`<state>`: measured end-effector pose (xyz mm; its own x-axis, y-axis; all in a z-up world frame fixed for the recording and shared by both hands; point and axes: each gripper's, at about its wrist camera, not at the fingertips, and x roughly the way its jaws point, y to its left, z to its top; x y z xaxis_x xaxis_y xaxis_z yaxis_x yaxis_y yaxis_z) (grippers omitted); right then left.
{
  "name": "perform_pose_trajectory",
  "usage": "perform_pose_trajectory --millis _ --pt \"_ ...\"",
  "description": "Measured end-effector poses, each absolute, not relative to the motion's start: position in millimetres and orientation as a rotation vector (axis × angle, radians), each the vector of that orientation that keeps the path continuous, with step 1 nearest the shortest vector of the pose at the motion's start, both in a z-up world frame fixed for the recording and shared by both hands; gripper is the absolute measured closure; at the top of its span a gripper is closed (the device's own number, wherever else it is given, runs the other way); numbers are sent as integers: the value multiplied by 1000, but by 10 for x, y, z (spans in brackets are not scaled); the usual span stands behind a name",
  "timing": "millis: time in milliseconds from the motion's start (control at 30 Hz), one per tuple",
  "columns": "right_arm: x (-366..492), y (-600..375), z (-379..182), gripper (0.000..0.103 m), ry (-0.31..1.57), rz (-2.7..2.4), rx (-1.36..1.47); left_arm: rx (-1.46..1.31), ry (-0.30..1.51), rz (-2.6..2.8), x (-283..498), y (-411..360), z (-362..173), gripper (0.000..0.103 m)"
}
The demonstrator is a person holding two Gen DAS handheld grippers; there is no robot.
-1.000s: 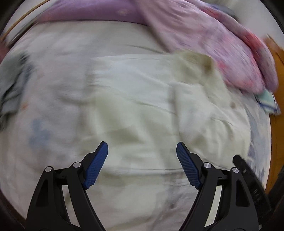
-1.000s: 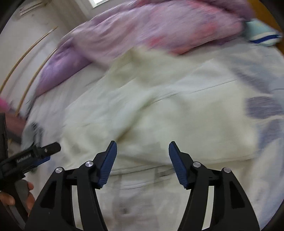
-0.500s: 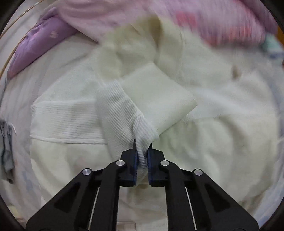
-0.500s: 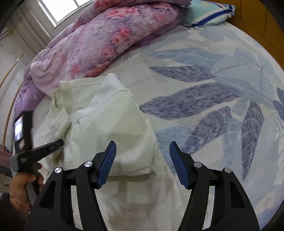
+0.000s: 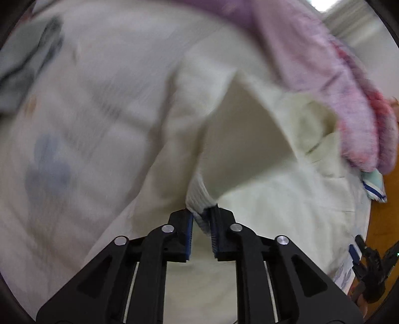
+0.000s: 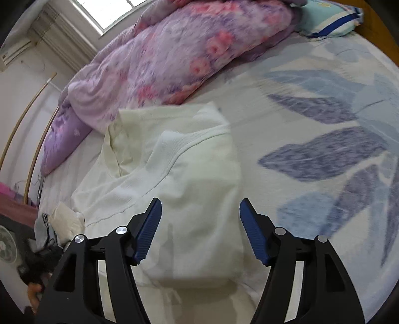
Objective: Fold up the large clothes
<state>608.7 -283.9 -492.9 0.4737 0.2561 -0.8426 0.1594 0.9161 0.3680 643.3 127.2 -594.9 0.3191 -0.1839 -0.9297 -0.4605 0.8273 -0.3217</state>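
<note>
Since a second ago the left gripper (image 5: 201, 225) has gone from wide open over the flat cloth to pinching the ribbed cuff (image 5: 199, 197) of the cream garment (image 6: 189, 199), and the sleeve now rises from the bed in a tented fold; half a second ago its jaws were fully clamped, and now they are easing apart, the cuff still between the blue pads. The right gripper (image 6: 199, 230) has swung from the middle of the garment to its right-hand folded edge.

The garment lies partly folded on the leaf-print bedsheet (image 6: 324, 154), its collar end touching the pink floral duvet (image 6: 189, 49). It looks like soft knit — light, limp, no stiffness of its own, so any lifted part will droop and drag the layers beneath. The ribbed cuff and seamed edges are probably the surest places to take hold; a pinch in the plain middle would likely bunch the layers.

The right gripper hangs over the folded edge with its jaws widening slightly and nothing between them — cloth below, untouched.

A striped pillow (image 6: 329, 20) lies beyond the duvet, well clear of the work.
</note>
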Motion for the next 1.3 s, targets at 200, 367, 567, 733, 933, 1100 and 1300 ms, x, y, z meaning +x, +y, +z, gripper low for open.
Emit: perform_pose_trajectory --millis 200,367,567,733,933,1100,1300 --pt "6332 -2802 -5004 41 1078 69 417 -599 1238 317 6318 1417 -5934 49" --pt "6539 -2976 -5521 41 1246 -51 427 -641 1273 401 6344 1724 -6007 43" --pt "6573 -3175 -5335 39 1205 -68 548 -612 1206 367 6546 1861 -5804 43" --pt "6926 -3160 -5188 35 1171 -33 526 -631 1203 259 7090 1810 -5857 36" --pt "7410 -3268 -5497 23 1201 -93 586 -561 1277 229 7628 1782 -6108 28" --pt "7611 -3307 -5726 21 1221 -93 591 -514 1327 256 7778 1843 -6276 30" --pt "7685 -3200 -5608 87 1193 33 526 -423 1304 182 7886 1680 -6145 86"
